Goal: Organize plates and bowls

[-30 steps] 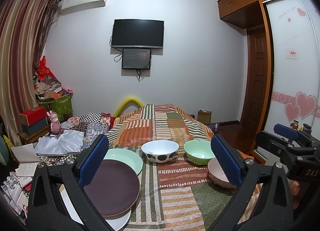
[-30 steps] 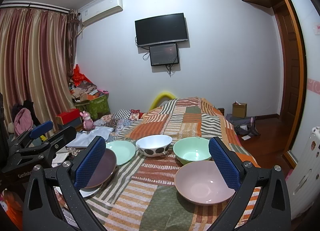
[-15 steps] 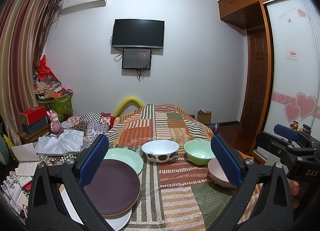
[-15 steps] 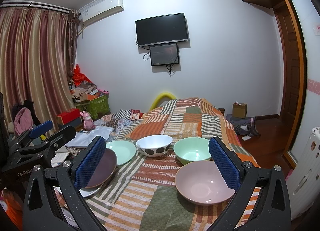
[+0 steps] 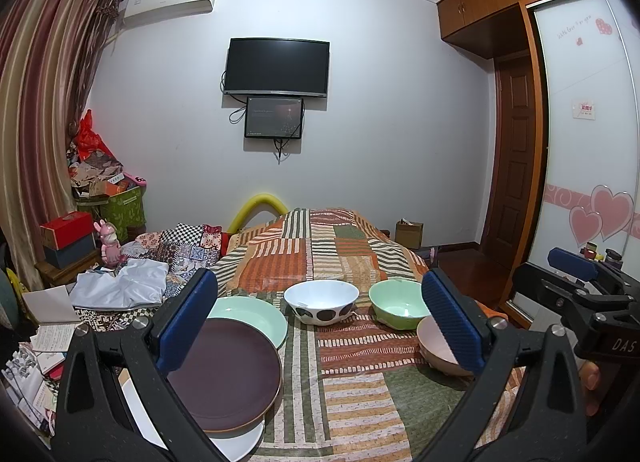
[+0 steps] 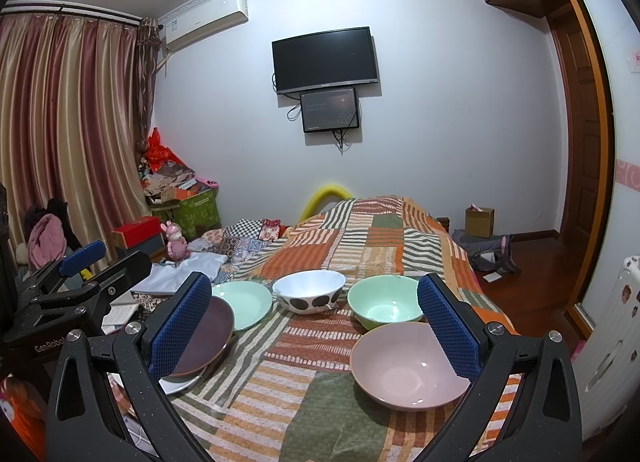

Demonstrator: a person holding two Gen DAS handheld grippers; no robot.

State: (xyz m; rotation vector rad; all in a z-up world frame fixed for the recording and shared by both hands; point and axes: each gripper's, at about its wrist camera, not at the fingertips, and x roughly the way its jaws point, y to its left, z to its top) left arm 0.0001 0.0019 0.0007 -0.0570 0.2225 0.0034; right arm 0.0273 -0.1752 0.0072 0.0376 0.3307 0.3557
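Nothing of note changed over the last second: same framing in both wrist views, dishes unmoved, so no step begun and the sorting apparently all ahead. Left gripper (image 5: 320, 320) held wide open, empty, hovering above the near end of the quilt (image 5: 320, 254); right gripper (image 6: 314, 318) likewise spread wide, gripping nothing, poised over the same end. On the quilt, plates to the left: brown plate (image 5: 224, 374) lying on a white plate (image 5: 236, 442), overlapping the edge of a green plate (image 5: 256, 318) behind it. Bowls to the right: spotted bowl (image 5: 321, 302) in the middle, green bowl (image 5: 394, 304) just beside it, pink bowl (image 6: 408, 368) nearest, directly under the right gripper, touching or nearly touching the green one. Probably a pause before a first reach; pink bowl the handiest pick on the right, brown plate on the left. Worth watching for: soft bedding, thin rims, and a plate stack close to the bed's edge.
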